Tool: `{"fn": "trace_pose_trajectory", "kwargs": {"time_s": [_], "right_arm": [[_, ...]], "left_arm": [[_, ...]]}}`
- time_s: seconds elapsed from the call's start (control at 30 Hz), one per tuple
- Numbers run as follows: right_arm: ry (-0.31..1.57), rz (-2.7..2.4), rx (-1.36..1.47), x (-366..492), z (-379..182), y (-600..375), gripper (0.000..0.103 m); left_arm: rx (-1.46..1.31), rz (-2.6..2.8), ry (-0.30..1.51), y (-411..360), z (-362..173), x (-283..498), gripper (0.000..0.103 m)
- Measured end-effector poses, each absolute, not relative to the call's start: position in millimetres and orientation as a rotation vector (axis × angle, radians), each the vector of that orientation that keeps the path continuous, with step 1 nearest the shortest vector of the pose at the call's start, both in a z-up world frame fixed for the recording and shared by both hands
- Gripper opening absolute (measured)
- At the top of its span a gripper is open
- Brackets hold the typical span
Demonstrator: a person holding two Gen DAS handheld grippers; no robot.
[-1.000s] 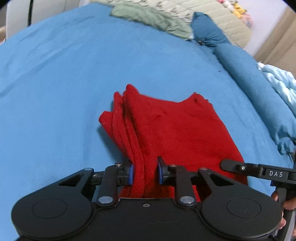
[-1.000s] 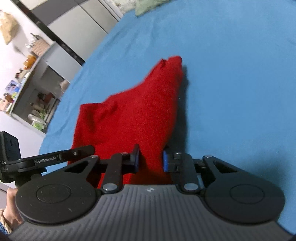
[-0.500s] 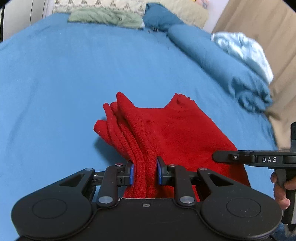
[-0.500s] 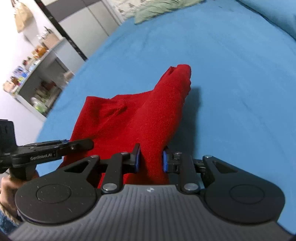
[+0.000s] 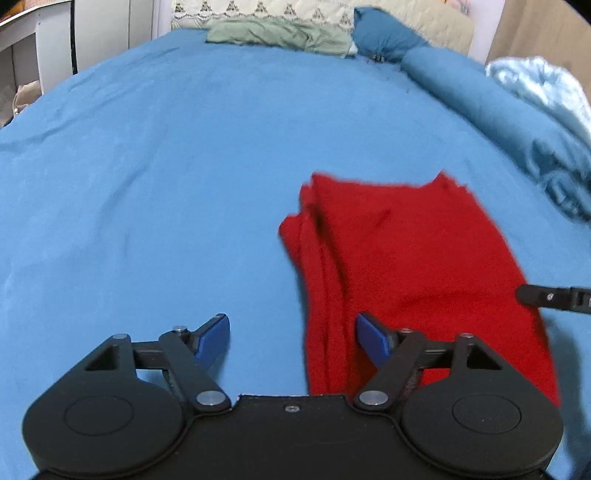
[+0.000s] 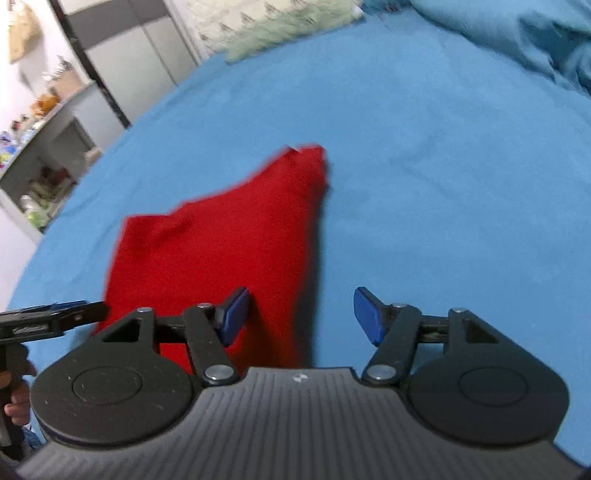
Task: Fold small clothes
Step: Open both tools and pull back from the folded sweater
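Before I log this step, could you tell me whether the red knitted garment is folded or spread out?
Folded: the red knitted garment lies on the blue bedsheet with several stacked layers along its left edge.

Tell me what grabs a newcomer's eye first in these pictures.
A bright red folded garment lies on the blue bedsheet, right of centre in the left wrist view. The left gripper and the right gripper are both opening, blue fingers spread and pressing on nothing. At the bed's far end lie a green cloth and a pale blue blanket.

Both wrist views close, angled down over blue bed (image 5: 184, 166); share folded red garment (image 5: 417, 258) (image 6: 221, 258).
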State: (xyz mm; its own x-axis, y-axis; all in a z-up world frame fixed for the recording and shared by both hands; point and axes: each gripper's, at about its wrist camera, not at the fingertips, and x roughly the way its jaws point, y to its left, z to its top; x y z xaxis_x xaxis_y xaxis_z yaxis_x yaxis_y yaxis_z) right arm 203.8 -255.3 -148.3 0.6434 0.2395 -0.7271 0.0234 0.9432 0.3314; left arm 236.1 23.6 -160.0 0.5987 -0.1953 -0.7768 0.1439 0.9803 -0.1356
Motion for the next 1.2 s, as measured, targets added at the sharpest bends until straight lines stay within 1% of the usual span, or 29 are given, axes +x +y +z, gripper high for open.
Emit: {"fn": "trace_pose_trajectory", "kwargs": {"time_s": [0.03,0.1,0.17,0.23,0.27,0.37,0.43,0.47,0.5,0.57,0.7,0.8,0.93,1.2], "right_arm": [[0.891,0.117,0.335,207,-158,-260,0.082],[0.896,0.119,0.379,208,-172,-266,0.083],[0.888,0.120,0.403,207,-173,-269,0.083],[0.881,0.117,0.379,205,-168,-264,0.083],[0.870,0.114,0.368,203,-161,-261,0.083],[0.797,0.125,0.376,193,-131,-258,0.084],[0.748,0.142,0.373,178,-104,-257,0.093],[0.727,0.143,0.364,169,-90,-256,0.096],[0.709,0.141,0.356,161,-76,-254,0.103],[0.684,0.132,0.336,141,-44,-249,0.103],[0.667,0.061,0.257,98,7,-233,0.103],[0.668,0.013,0.180,64,31,-218,0.103],[0.689,-0.022,0.100,22,43,-199,0.103],[0.777,-0.053,0.060,-26,30,-180,0.103]], "left_arm": [[-0.055,-0.191,0.915,22,-165,238,0.082],[-0.080,-0.180,0.919,30,-170,237,0.083],[-0.097,-0.171,0.925,34,-168,237,0.082],[-0.095,-0.161,0.921,37,-160,233,0.082],[-0.089,-0.152,0.911,37,-153,230,0.079],[-0.060,-0.132,0.867,32,-124,213,0.079],[-0.058,-0.125,0.830,31,-97,194,0.081],[-0.062,-0.128,0.814,30,-83,186,0.087],[-0.067,-0.128,0.796,29,-67,175,0.094],[-0.074,-0.126,0.750,27,-37,150,0.103],[-0.037,-0.112,0.685,18,9,100,0.103],[0.002,-0.082,0.660,10,26,65,0.103],[0.028,-0.056,0.675,6,27,30,0.103],[0.094,-0.027,0.711,-1,12,-18,0.103]]}}
